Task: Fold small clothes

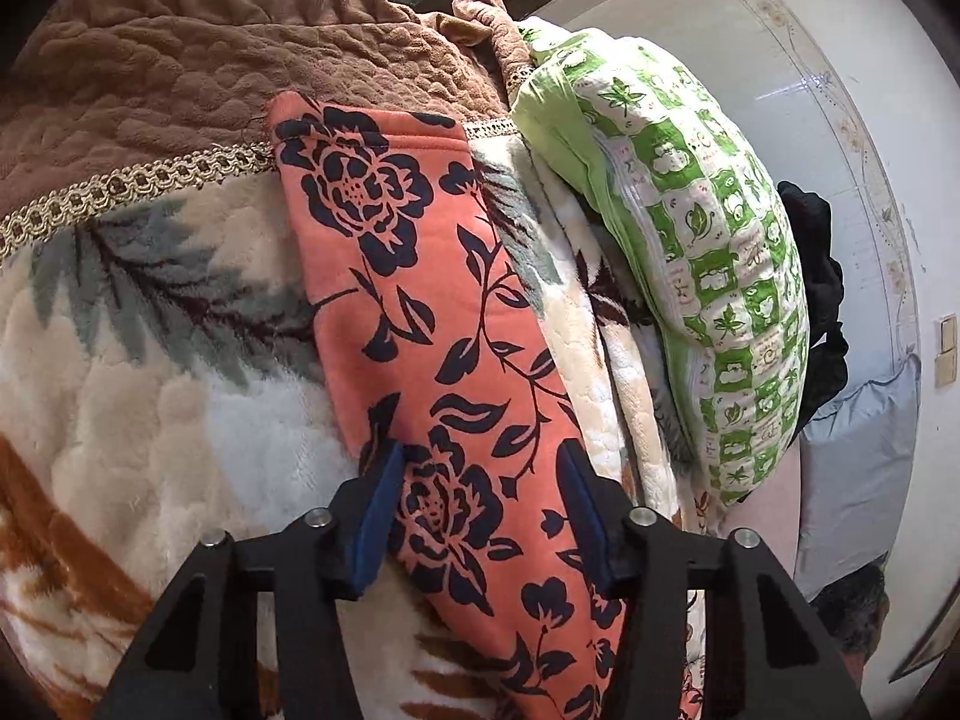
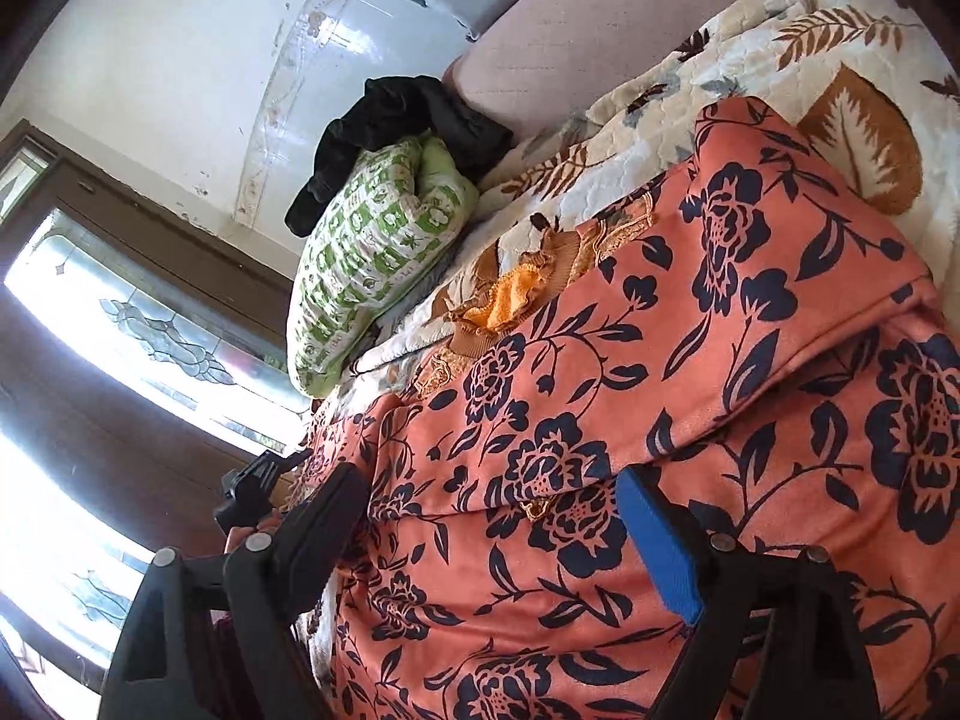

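Observation:
A salmon-pink garment with dark blue flowers [image 1: 420, 276] lies on the leaf-patterned fleece blanket [image 1: 150, 360]. One long narrow part of it runs up from my left gripper [image 1: 480, 453] toward the brown quilt. The blue pads stand apart on either side of that strip, which lies flat between them. In the right wrist view the garment [image 2: 660, 360] fills the foreground, with a fold edge across it and an orange ribbed collar [image 2: 510, 294] at its far side. My right gripper [image 2: 492, 474] hovers wide open over the fabric, gripping nothing.
A green-and-white pillow [image 1: 708, 252] leans at the blanket's right, with black clothes [image 2: 396, 120] behind it. A brown quilted cover [image 1: 180, 72] lies at the far end. A grey pillow [image 1: 864, 450], a white wall and a stained-glass window [image 2: 150, 330] lie beyond. A black gripper part [image 2: 252, 486] shows at left.

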